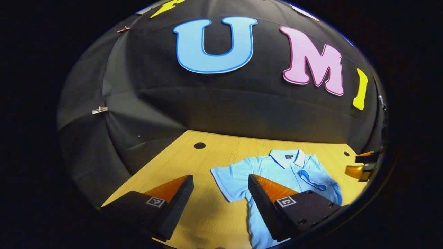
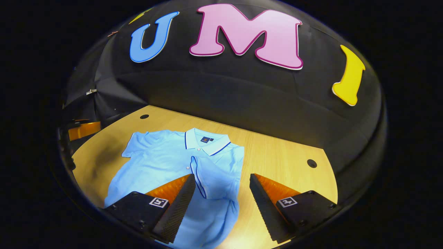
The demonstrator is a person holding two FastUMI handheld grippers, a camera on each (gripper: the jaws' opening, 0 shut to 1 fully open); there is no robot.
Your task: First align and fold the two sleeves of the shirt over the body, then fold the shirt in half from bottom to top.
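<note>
A light blue polo shirt (image 2: 166, 162) lies face up on the wooden bench (image 2: 277, 152), collar toward 12 o'clock at the booth's black cloth wall (image 2: 221, 93). One sleeve (image 2: 214, 176) is already folded over the body; the other sleeve (image 1: 232, 180) lies spread flat on the wood. The left tongs (image 1: 220, 188) hover with fingers wide apart above that spread sleeve, gripping nothing. The right tongs (image 2: 222, 188) hang equally parted over the folded sleeve, gripping nothing. In the left gripper view the right tongs appear at 3 o'clock beyond the shirt.
</note>
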